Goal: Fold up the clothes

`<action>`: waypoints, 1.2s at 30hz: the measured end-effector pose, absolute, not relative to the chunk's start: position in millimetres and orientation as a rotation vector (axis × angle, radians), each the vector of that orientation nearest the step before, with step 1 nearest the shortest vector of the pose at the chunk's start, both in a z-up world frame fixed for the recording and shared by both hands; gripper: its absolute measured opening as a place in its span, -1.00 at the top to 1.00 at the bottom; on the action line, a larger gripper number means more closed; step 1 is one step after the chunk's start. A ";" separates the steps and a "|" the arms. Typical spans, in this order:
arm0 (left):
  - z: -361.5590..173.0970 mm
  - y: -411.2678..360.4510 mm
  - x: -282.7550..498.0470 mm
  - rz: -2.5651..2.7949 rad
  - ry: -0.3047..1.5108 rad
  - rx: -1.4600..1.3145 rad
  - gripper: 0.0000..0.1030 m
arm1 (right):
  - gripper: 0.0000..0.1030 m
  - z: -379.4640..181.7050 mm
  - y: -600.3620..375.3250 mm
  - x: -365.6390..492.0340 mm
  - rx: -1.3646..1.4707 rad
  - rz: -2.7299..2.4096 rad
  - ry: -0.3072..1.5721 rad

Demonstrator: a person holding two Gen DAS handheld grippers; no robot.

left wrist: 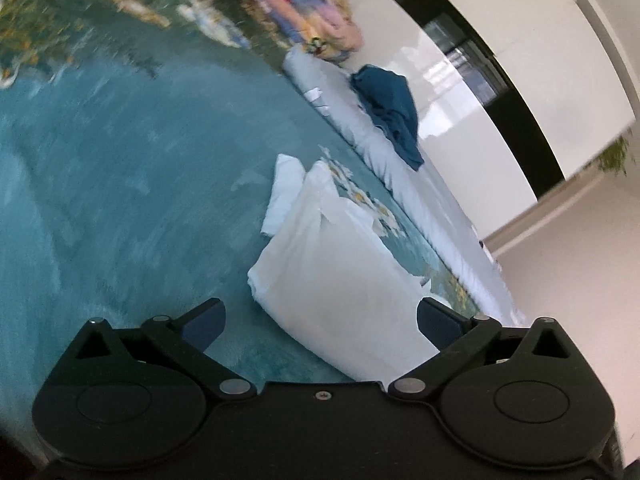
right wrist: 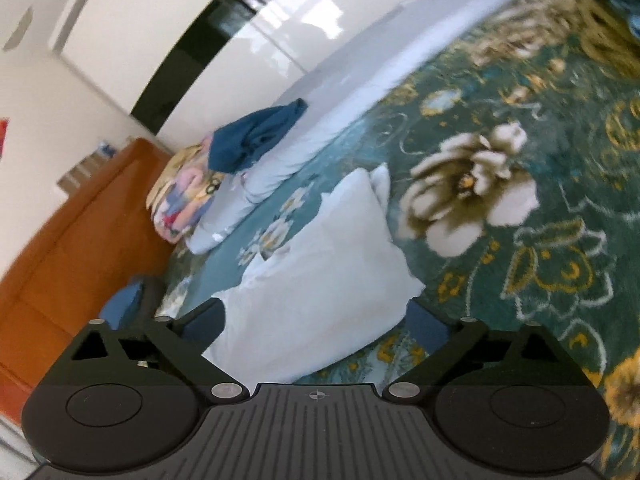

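Both grippers spread wide and empty over a bed: the left gripper [left wrist: 320,320] and right gripper [right wrist: 316,316] each frame the white garment [left wrist: 328,264], lying partly folded on the teal floral bedspread [left wrist: 120,180], apparently lined up to take opposite edges for another fold. Beyond, a dark blue garment [right wrist: 256,140] sits bunched on a rolled pale quilt [right wrist: 320,120], seemingly awaiting its turn.

You are looking at one white folded garment [left wrist: 320,272], one dark blue garment [left wrist: 390,110] (crumpled), one colourful patterned bundle [left wrist: 308,16], one rolled white quilt [left wrist: 400,168] and two grippers.
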State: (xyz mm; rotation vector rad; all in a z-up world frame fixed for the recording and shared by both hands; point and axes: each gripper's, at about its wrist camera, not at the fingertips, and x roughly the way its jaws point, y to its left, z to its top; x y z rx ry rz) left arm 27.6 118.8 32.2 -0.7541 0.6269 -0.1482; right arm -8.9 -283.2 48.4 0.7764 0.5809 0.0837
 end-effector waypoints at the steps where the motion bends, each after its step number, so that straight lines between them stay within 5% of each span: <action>1: 33.9 117.0 28.0 -0.158 0.623 -0.731 -0.96 | -0.99 49.4 -280.1 -8.9 0.756 0.087 0.571; 36: 24.5 29.8 155.2 -0.435 0.648 -0.548 -0.96 | -0.96 34.0 -310.7 72.5 0.600 0.116 0.655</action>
